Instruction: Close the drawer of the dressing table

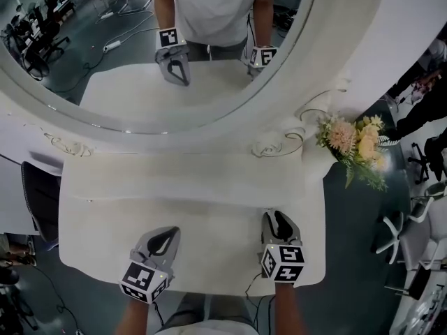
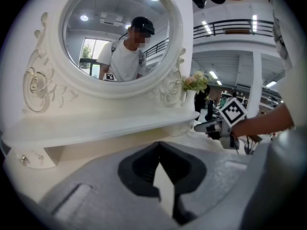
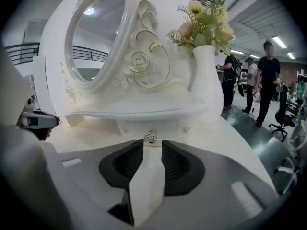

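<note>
Left hand-held gripper (image 1: pixel 173 232) clenched empty; right hand-held gripper (image 1: pixel 276 216) released, seemingly off drawer knob (image 3: pixel 151 136).

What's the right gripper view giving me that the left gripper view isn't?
Right gripper view only: the drawer knob straight ahead of the right tool's parted jaws. Left gripper view only: a person reflected in the mirror, and the left tool's jaws closed together. Both: the mirror, shelf and flowers.
</note>
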Demonstrator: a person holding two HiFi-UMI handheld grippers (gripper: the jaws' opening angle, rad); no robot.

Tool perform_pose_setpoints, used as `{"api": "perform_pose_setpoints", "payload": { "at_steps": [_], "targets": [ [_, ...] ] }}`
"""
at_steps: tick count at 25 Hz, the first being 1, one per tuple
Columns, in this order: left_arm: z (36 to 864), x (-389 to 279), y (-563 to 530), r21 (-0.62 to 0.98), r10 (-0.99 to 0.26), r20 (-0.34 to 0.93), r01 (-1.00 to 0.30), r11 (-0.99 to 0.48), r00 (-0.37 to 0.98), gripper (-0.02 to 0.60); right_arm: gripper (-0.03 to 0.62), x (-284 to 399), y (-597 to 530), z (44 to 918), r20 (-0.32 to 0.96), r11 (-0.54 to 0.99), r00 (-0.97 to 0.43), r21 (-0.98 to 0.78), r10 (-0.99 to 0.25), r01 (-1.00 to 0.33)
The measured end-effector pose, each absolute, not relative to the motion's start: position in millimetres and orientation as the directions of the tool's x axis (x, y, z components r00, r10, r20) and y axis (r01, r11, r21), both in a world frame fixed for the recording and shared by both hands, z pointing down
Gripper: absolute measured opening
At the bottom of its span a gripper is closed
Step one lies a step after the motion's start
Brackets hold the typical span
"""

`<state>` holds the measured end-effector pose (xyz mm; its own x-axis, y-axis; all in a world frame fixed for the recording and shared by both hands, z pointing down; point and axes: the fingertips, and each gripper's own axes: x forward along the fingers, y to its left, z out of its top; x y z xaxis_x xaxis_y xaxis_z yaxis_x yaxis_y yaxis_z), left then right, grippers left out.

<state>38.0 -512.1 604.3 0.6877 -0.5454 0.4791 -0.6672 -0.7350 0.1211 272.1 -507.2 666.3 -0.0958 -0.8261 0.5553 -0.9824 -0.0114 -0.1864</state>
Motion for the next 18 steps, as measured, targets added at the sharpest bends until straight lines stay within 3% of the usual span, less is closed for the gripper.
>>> {"api": "perform_pose_setpoints", "payload": {
  "at_steps": [18],
  "targets": [
    [516,14,-465,0.056,-0.581,0.368,-0.641,-0.765,0.726,-0.002,0.078,242,-423,556,0.452,-0.034,-0.03,-0.132,-0.891,-0.991]
  ]
}}
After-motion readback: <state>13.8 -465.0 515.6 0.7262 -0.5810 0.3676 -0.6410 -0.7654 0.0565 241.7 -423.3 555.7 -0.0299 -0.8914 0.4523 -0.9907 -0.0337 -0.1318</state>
